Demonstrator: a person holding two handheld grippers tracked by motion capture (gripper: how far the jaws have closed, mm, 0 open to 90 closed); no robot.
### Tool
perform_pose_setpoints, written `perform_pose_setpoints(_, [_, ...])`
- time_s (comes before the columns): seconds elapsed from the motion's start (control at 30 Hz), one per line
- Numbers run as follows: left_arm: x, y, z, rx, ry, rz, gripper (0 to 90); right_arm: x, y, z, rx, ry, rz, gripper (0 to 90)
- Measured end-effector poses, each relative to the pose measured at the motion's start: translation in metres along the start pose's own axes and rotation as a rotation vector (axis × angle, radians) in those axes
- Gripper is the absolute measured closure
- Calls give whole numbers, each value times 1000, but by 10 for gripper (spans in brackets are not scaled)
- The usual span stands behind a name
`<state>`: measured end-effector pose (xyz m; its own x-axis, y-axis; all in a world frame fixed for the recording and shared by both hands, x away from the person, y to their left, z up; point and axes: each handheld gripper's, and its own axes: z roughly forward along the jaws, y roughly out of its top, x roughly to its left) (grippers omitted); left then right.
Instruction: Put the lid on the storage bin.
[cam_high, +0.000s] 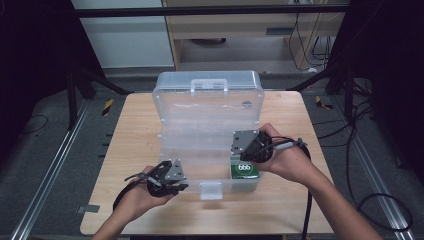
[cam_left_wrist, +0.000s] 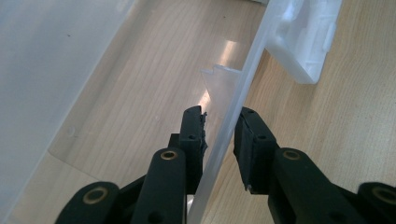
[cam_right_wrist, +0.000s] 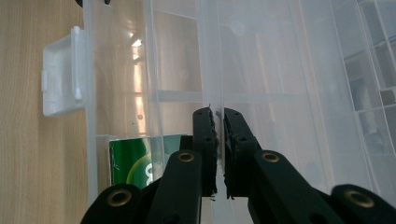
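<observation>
One clear plastic compartment box (cam_high: 207, 107), lid raised, on wooden table (cam_high: 130, 135). Left gripper (cam_left_wrist: 219, 133) straddles its thin front wall; right gripper (cam_right_wrist: 218, 140) pinches a translucent divider (cam_right_wrist: 212, 60). Green pack (cam_high: 244, 170) inside.

Left gripper (cam_left_wrist: 219, 135) astride clear box wall (cam_left_wrist: 233, 112), above wooden table (cam_left_wrist: 355, 121).

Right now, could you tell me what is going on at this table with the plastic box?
A person is working on a clear plastic organiser box that lies open on the wooden table. The left gripper straddles the box's front wall near the latch, jaws either side of it. The right gripper is pinched on a thin clear divider inside the box. A green packet sits in the front right compartment.
</observation>
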<state>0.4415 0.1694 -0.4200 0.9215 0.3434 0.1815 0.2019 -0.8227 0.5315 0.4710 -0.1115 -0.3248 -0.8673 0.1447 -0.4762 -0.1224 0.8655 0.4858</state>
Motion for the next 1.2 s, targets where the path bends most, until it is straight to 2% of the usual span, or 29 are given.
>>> perform_pose_setpoints(0.2, [-1, 0, 0, -6, 2, -4, 726, 4, -2, 0, -10, 11, 0, 849])
perform_pose_setpoints(0.23, [-5, -1, 1, -7, -5, -64, 726, 6, -3, 0, -8, 10, 5, 849])
perform_pose_setpoints(0.27, [-5, -1, 1, -7, -5, -69, 726, 6, -3, 0, -8, 10, 5, 849])
perform_pose_setpoints(0.3, [-5, -1, 1, -7, -5, -58, 726, 6, -3, 0, -5, 14, 0, 849])
perform_pose_setpoints(0.33, [-1, 0, 0, -6, 11, 0, 726, 7, -3, 0, -5, 20, 0, 849])
perform_pose_setpoints(0.37, [-1, 0, 1, -6, 1, -5, 727, 7, -3, 0, -8, 21, -5, 849])
perform_pose_setpoints(0.57, [-1, 0, 0, -2, 4, -1, 725, 10, -3, 0, 0, 20, -12, 847])
perform_pose_setpoints(0.6, [-5, -1, 1, -4, 0, -49, 725, 10, -3, 0, 0, 20, -12, 847])
perform_pose_setpoints(0.63, [-1, 0, 0, -2, 5, -1, 725, 10, -3, 0, 4, 21, -15, 847])
perform_pose_setpoints(1.2, [-2, 0, 2, -7, 15, 1, 716, 12, -2, 0, 15, 37, -25, 847])
